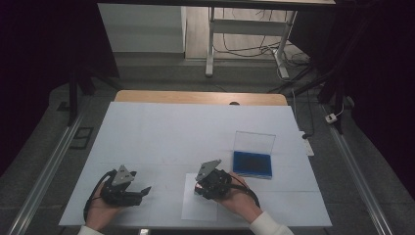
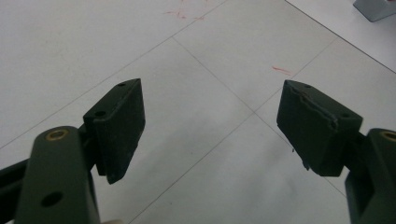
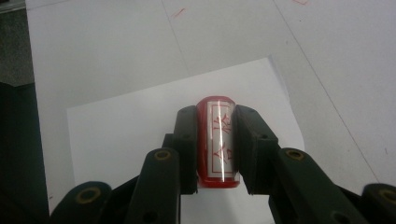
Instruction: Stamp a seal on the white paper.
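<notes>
A white-covered tabletop (image 1: 161, 132) is filling most of the high view, and the person's two forearms are coming in from its six o'clock edge. At about four o'clock from the tabletop's middle an ink pad case (image 1: 252, 163) is sitting open, its blue pad facing up and its clear lid standing upright behind it. Toward six o'clock a loose sheet of white paper (image 1: 192, 208) is lying flat, and the right hand-held gripper (image 1: 199, 188) is hovering over its upper part. At eight o'clock the left hand-held gripper (image 2: 210, 130) is idling with its jaws spread wide and nothing between them, only bare tabletop showing past the pads. In the right gripper view the jaws are pressing from both sides on a red seal stamp (image 3: 218, 142), a short translucent block with red characters on its side, which is sitting squarely between the pads above the paper. The step in hand appears to be bringing the seal stamp down for an impression on the sheet; whether its face is already touching the paper is hard to tell. The next move seems to call for a straight, level press, keeping the grip firm so the block is not tilting or sliding, and the free gripper may need to steady the paper.
</notes>
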`<state>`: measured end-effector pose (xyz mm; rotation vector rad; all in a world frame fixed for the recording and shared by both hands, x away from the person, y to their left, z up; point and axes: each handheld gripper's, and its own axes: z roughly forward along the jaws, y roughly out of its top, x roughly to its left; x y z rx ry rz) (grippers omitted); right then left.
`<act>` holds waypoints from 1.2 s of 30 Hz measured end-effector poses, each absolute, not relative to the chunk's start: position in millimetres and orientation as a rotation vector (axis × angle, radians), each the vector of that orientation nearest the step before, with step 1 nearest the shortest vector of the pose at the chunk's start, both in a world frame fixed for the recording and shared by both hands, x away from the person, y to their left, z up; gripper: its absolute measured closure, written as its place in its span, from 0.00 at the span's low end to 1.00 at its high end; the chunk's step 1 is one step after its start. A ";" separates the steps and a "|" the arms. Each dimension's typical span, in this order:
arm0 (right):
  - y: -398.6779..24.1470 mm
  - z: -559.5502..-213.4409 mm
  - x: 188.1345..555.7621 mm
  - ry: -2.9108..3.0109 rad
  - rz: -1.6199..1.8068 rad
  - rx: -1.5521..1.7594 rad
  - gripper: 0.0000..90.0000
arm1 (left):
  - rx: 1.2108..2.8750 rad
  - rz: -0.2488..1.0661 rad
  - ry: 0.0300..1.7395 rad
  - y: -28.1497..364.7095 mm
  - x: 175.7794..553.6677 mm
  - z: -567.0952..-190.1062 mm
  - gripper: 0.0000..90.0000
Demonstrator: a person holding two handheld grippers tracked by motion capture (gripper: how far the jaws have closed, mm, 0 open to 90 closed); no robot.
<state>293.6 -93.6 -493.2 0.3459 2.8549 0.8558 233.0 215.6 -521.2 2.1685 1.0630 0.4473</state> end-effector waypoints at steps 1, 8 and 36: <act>-93.6 -493.0 293.3 2.857 0.852 0.349 0.79 | 2.168 0.447 1.064 215.6 233.0 -521.2 0.26; -93.5 -493.0 293.5 2.858 0.847 0.340 0.79 | 2.169 0.445 1.064 215.3 233.1 -521.4 0.26; -95.3 -490.3 289.8 2.821 0.874 0.331 0.78 | 2.161 0.454 1.067 216.7 233.4 -521.5 0.27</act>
